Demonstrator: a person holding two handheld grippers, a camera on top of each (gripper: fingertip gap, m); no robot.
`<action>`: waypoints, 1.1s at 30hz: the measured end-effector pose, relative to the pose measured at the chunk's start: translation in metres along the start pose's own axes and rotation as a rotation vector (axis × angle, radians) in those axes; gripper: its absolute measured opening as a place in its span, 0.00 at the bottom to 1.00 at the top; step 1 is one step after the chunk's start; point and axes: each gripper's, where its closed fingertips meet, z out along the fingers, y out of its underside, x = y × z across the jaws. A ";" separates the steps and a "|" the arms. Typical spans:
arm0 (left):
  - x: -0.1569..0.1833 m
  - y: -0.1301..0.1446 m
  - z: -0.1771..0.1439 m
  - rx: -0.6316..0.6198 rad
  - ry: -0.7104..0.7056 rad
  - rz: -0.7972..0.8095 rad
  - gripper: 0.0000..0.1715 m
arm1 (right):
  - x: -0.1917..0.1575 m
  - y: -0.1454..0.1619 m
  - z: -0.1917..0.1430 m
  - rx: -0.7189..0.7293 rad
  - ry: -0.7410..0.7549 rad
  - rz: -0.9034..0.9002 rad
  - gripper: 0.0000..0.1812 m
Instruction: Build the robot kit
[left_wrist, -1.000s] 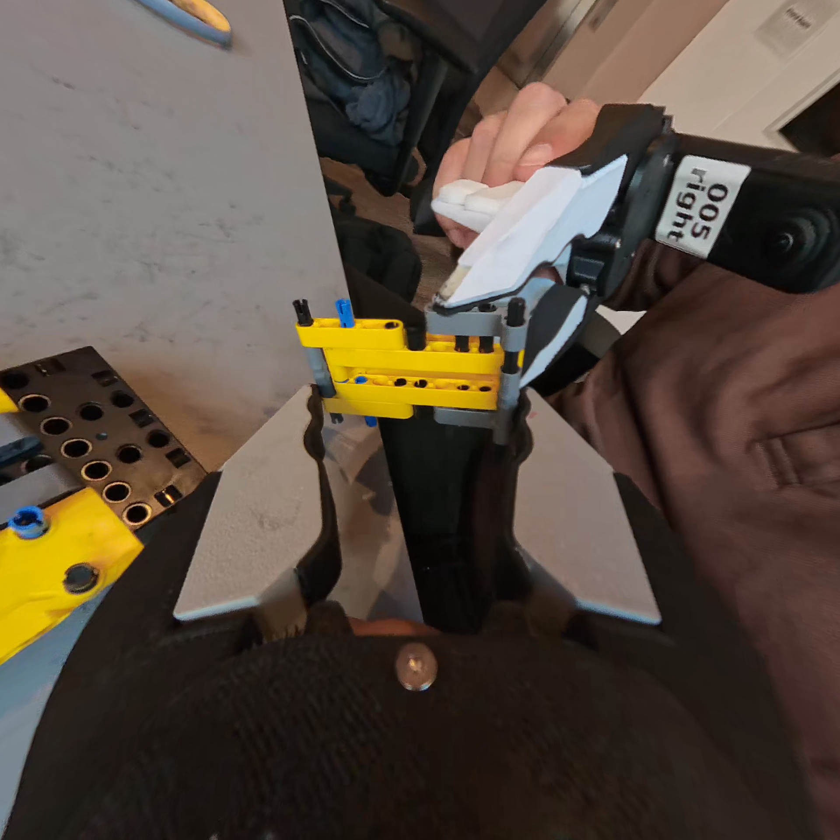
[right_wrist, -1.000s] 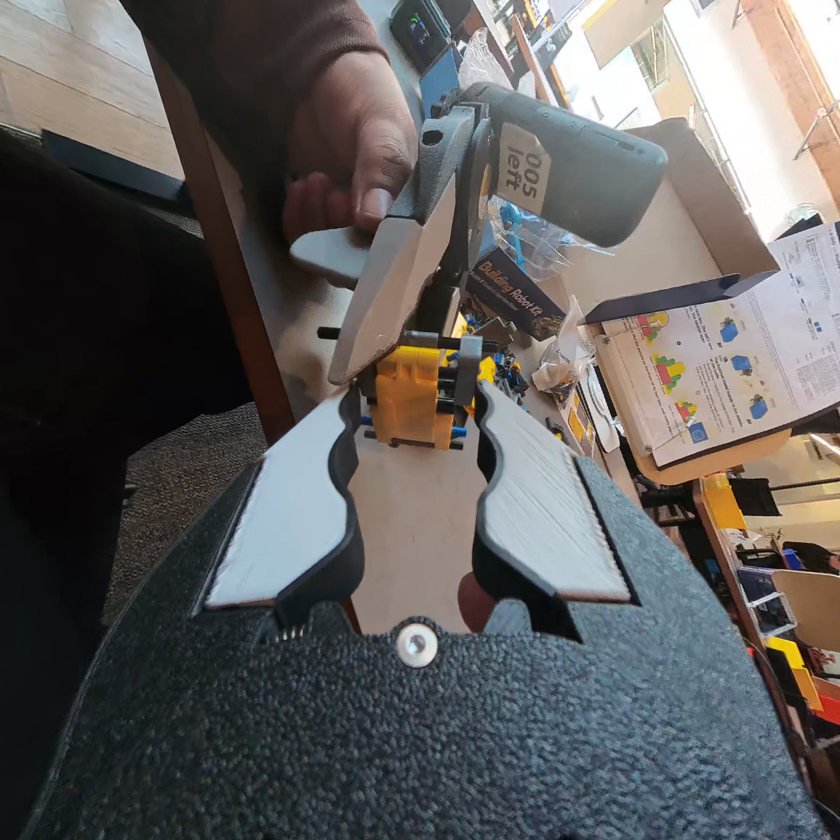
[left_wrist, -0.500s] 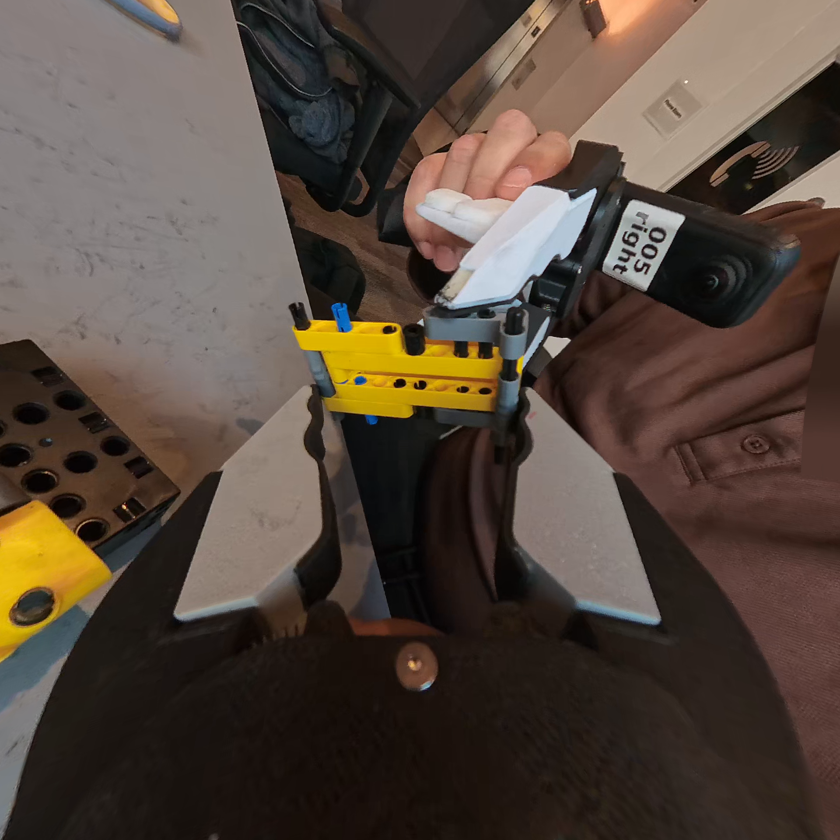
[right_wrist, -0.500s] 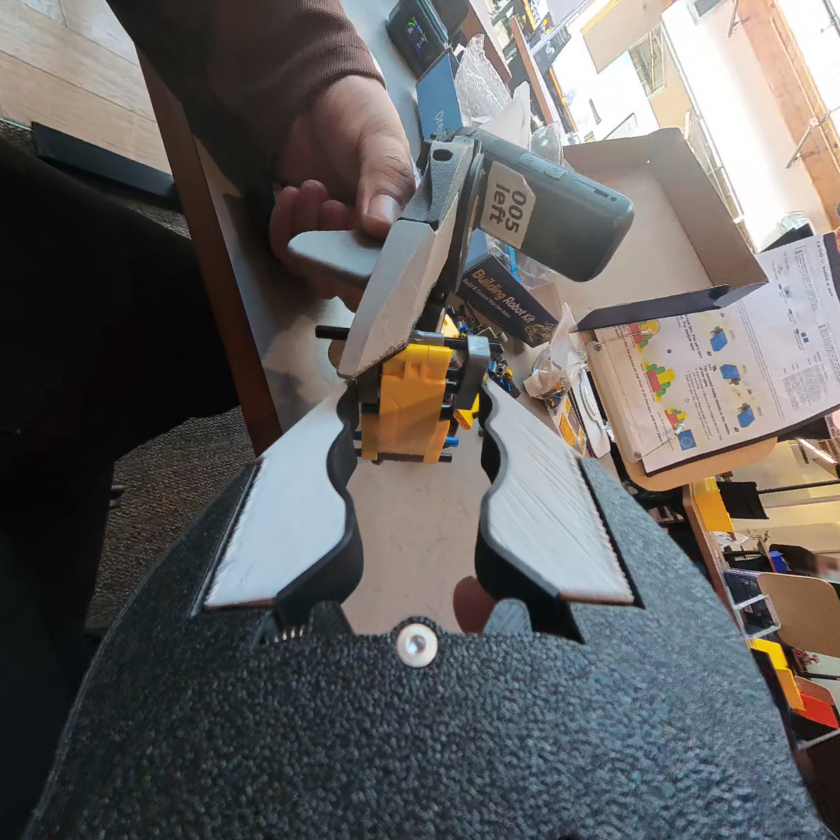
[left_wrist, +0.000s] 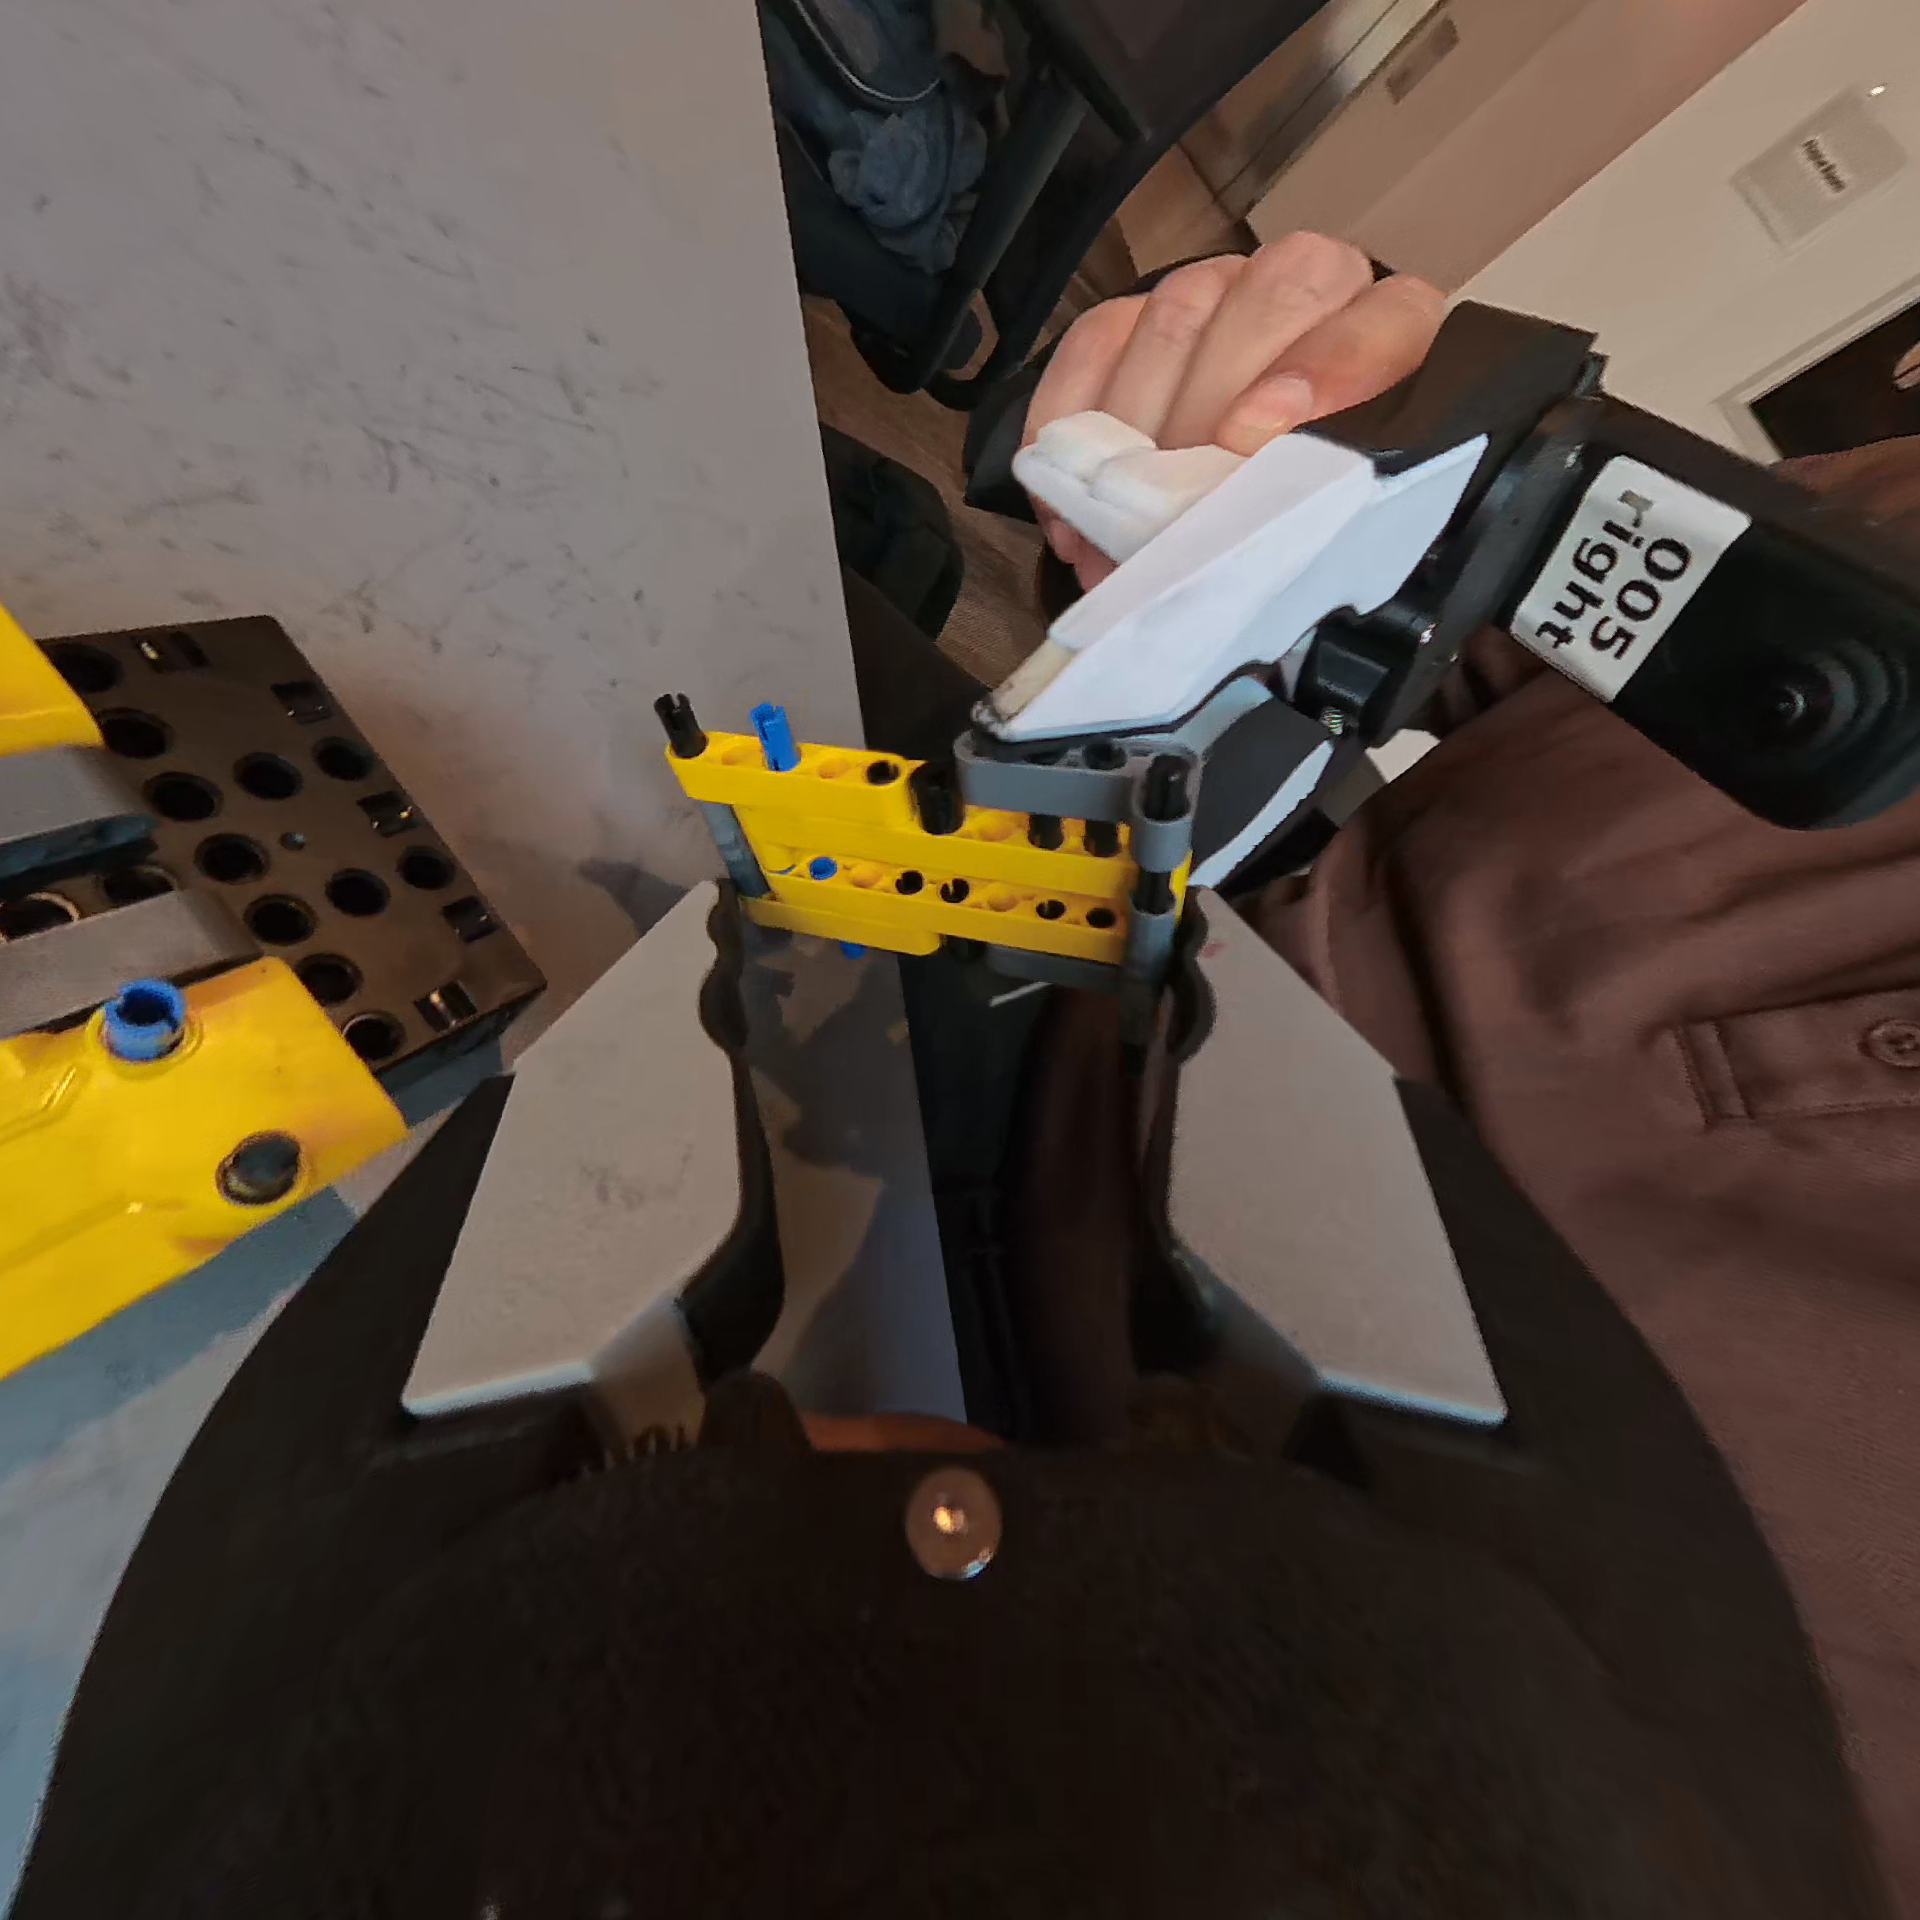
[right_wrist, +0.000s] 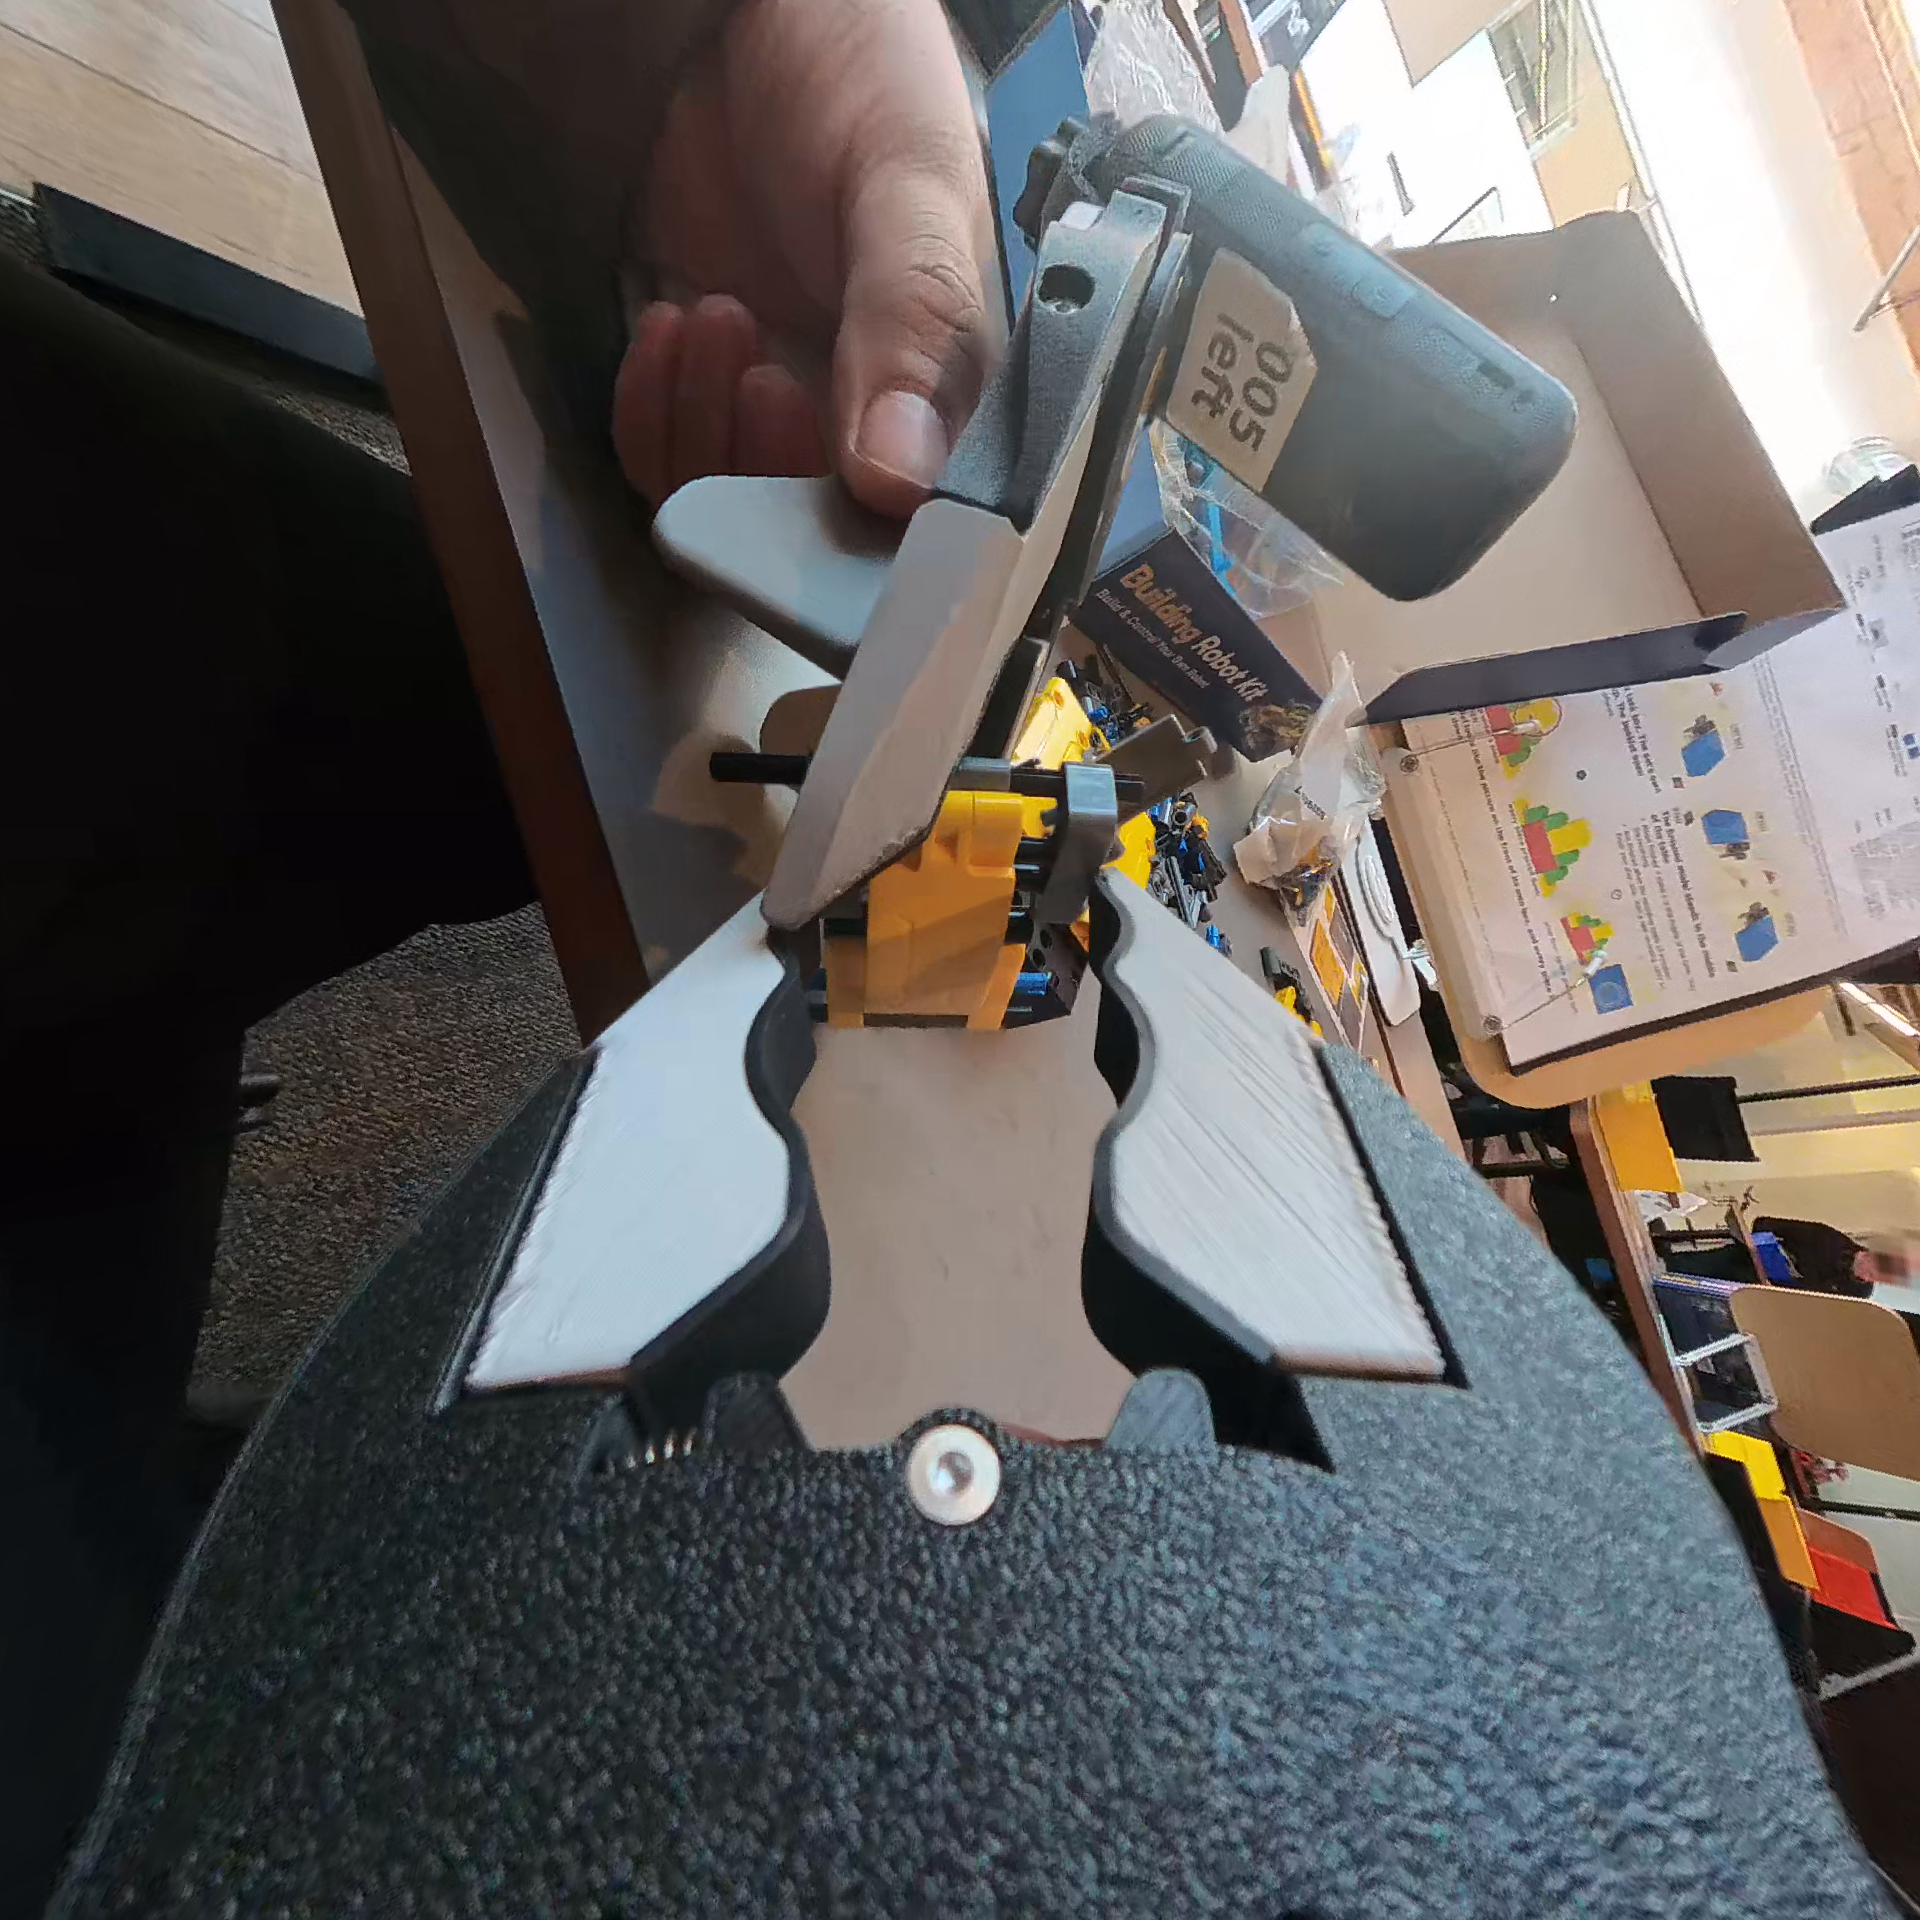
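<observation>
A yellow building-beam assembly (left_wrist: 935, 862) with grey beams, black pins and blue pins is held in the air past the table edge. My left gripper (left_wrist: 951, 935) is shut on it, one fingertip on each end. My right gripper (left_wrist: 1101, 790) comes in from the upper right, with its jaws above and below the grey beam end. In the right wrist view, my right gripper (right_wrist: 945, 925) is shut across the assembly (right_wrist: 935, 935). The left gripper (right_wrist: 966, 821) reaches down onto it from above, held by a hand (right_wrist: 831, 260).
A black perforated plate (left_wrist: 270, 831) and a large yellow part with a blue pin (left_wrist: 156, 1122) lie on the grey table (left_wrist: 416, 312) at left. A brown shirt (left_wrist: 1662, 1143) fills the right. Farther off are a cardboard box (right_wrist: 1558, 468), an instruction sheet (right_wrist: 1662, 831) and bags of parts (right_wrist: 1309, 821). Only a small space, under 4 cm, lies between the two pairs of fingers. Between my left fingertips and the black perforated plate (left_wrist: 270, 831) there is roughly 7 cm.
Both grippers keep their hold on the assembly. The pair has shifted a little, so the black plate and yellow part come further into the left view. The left gripper looms larger in the right view.
</observation>
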 end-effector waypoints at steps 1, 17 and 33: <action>-0.001 0.001 -0.002 0.002 -0.012 0.003 0.45 | 0.000 0.001 0.001 -0.005 0.005 -0.009 0.28; -0.005 -0.002 -0.033 0.188 -0.268 0.121 0.08 | -0.004 0.002 0.021 -0.041 -0.023 -0.044 0.28; -0.009 0.003 -0.037 0.117 -0.148 0.082 0.07 | -0.006 -0.002 0.029 0.066 -0.064 -0.069 0.27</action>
